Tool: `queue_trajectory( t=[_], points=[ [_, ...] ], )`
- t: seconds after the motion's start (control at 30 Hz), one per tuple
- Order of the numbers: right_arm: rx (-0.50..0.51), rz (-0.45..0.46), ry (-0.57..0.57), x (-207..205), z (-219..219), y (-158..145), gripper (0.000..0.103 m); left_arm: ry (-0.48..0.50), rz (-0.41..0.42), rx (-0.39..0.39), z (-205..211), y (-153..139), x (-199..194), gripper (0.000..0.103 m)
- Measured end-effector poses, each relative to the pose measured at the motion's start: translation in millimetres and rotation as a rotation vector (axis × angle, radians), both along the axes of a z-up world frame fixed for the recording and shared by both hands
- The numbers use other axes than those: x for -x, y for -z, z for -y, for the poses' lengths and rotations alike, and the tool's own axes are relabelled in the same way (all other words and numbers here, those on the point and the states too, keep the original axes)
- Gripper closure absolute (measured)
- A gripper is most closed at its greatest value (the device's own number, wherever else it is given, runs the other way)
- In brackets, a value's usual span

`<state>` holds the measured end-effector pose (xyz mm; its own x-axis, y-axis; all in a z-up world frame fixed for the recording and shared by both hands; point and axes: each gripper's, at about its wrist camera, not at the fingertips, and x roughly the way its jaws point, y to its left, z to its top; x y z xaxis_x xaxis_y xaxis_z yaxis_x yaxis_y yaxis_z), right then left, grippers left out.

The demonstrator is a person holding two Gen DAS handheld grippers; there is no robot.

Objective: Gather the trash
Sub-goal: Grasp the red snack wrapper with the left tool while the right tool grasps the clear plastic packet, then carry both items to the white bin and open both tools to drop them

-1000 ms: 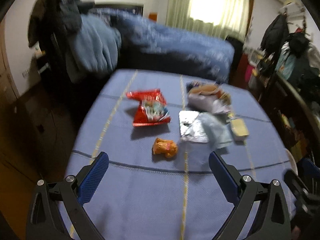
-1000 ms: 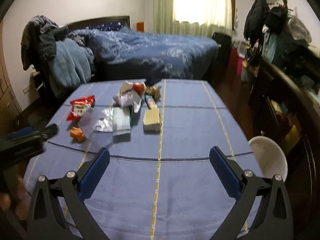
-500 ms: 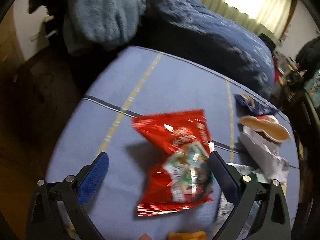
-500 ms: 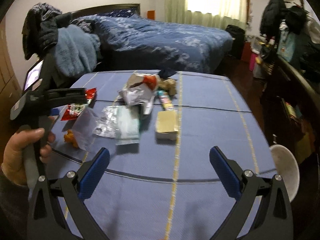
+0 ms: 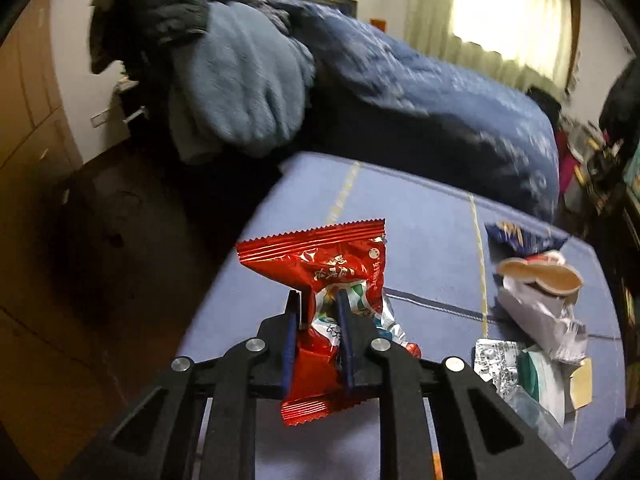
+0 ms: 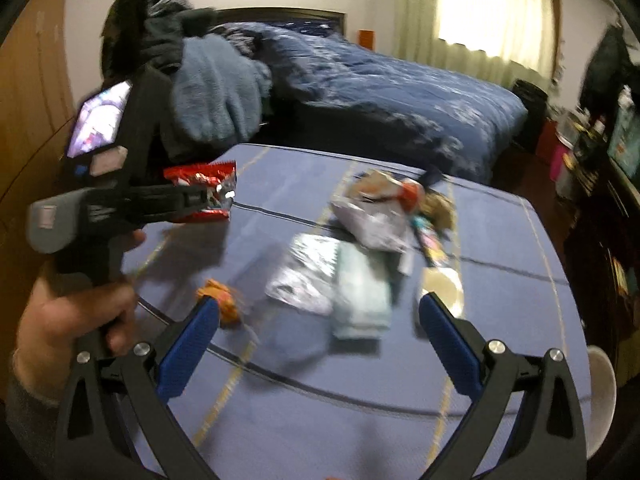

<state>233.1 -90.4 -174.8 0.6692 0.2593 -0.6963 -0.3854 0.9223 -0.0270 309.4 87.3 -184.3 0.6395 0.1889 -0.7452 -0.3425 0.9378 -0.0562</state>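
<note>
My left gripper [image 5: 318, 300] is shut on a red snack wrapper [image 5: 320, 256] and holds it above the blue tablecloth [image 5: 424, 216]. The right wrist view shows that gripper [image 6: 216, 200] at the left with the red wrapper [image 6: 200, 176] in it. My right gripper [image 6: 318, 312] is open and empty over the table's near part. Beyond it lie a small orange wrapper [image 6: 220, 298], a silver foil pack [image 6: 308, 276], a pale green packet [image 6: 362, 296], a crumpled white wrapper pile [image 6: 372, 212] and a beige box [image 6: 442, 286].
A bed with a dark blue quilt [image 6: 380, 80] stands behind the table. Clothes are heaped on a chair [image 6: 208, 92] at the left. A white round bin [image 6: 600, 384] sits off the table's right edge. Dark furniture [image 6: 608, 216] lines the right side.
My left gripper has moved in on the red wrapper, shut on it and lifted it off the table. My right gripper has moved closer to the trash pile, still open.
</note>
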Motion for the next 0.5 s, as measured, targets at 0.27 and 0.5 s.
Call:
queue_trajectory(
  t=[0.27, 0.5],
  points=[
    [0.079, -0.102, -0.043, -31.3, -36.6, 35.2, 0.037, -0.016, 0.021, 0.029, -23.4, -4.6, 27.9, 0.085],
    [-0.045, -0.119, -0.04, -17.2, -15.0, 23.7, 0.047, -0.007, 0.044, 0.025, -18.8, -10.3, 44.5, 0.084]
  ],
)
